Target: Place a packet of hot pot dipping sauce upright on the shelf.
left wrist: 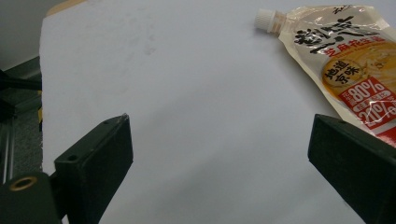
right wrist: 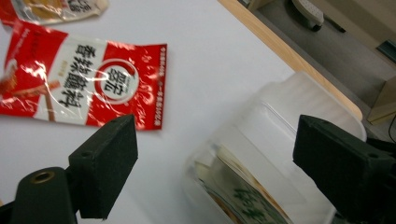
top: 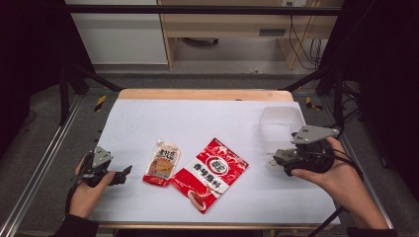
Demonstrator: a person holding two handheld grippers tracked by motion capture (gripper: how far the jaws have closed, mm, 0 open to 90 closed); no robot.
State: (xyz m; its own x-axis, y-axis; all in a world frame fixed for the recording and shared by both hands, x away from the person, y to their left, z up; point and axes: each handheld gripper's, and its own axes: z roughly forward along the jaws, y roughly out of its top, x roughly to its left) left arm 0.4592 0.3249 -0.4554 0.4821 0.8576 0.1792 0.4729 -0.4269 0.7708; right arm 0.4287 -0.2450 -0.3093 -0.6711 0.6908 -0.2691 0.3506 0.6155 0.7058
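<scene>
Landmark: clear plastic tub (top: 280, 129), standing at the far right of the bench (top: 148, 113), near its right edge.
Tub contents: 1 flat packet (right wrist: 233, 196) leaning inside; print too blurred to read.
Right gripper (top: 274, 159): just in front of the tub, jaws spread wide with nothing between them.
Left gripper (top: 126, 170): far across the bench from the tub, at the left edge; jaws spread, nothing held.
Red sachet (top: 211, 173): lies flat, left of the tub and nearer the person, well apart from it; long axis runs diagonally, its upper end toward the tub.
Spouted pouch (top: 162, 163): touching or just overlapping the red sachet on the side away from the tub; cap pointing to the far edge.
Nearer hand: judged right for the red sachet, left for the spouted pouch.
Open room: bare white surface between sachet and tub; tub mouth open upward.
</scene>
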